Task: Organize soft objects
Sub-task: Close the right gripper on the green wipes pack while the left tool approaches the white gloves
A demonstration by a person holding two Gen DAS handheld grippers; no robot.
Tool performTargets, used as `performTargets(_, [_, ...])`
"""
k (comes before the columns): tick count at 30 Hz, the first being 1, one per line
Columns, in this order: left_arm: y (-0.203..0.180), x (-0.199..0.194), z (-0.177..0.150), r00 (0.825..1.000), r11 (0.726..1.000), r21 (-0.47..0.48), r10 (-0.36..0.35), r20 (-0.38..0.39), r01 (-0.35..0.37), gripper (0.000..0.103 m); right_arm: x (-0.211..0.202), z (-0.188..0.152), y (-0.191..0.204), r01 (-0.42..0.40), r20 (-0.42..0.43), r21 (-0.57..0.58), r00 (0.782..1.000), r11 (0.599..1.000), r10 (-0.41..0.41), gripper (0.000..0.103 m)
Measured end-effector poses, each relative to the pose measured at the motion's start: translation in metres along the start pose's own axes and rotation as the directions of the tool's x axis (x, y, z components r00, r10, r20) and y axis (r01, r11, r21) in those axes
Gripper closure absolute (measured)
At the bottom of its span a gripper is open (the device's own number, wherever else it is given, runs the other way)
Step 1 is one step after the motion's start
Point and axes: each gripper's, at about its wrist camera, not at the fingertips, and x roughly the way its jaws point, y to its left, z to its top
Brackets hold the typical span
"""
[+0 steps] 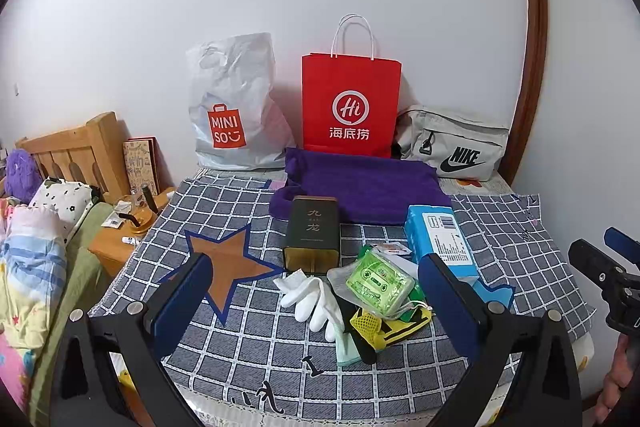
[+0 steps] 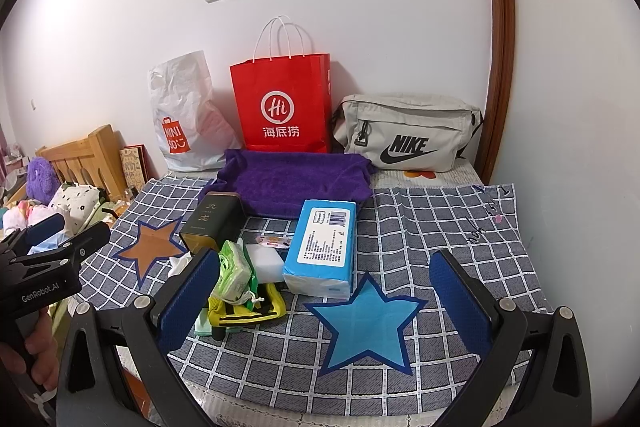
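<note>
Blue-padded left gripper (image 1: 316, 291) spread wide — empty, over white gloves (image 1: 310, 301), right gripper (image 2: 326, 287) likewise

My views are evenly, softly lit and sharp — faint shadows behind the bags (image 1: 351, 107), fisheye-bent edges, dark corners.

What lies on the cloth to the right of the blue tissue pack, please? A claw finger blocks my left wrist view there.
Observer: A whole light-blue star patch lies on the checked cloth, just in front of the tissue pack.
Operator: Thank you. Is the right claw open?
Observer: Yes, the right claw is wide open and empty, above that star.
Operator: Anything between tissue pack and green packet?
Observer: A white block lies between them, beside the green packet.
</note>
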Motion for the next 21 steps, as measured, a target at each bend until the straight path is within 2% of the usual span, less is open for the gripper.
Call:
performTargets(11, [0.002,0.004,-0.003,1.000,1.000,0.002,-0.016,-0.014,0.016,0.000,0.008,0.003,0.000,-0.021,-0.009,-0.006,1.000,1.000,0.021,0.000])
performTargets(16, [0.008,0.025,-0.006,0.998,1.000,-0.007,-0.012,-0.062,0.011,0.000,0.027,-0.003,0.001,-0.048,-0.033,-0.011,0.998,0.999,0.047,0.000])
performTargets(21, [0.022,0.055,-0.014,0.992,0.999,-0.026,0.034,-0.125,-0.037,0.001,0.047,-0.009,0.014,-0.108,-0.029,-0.057,0.994,0.993,0.106,0.001])
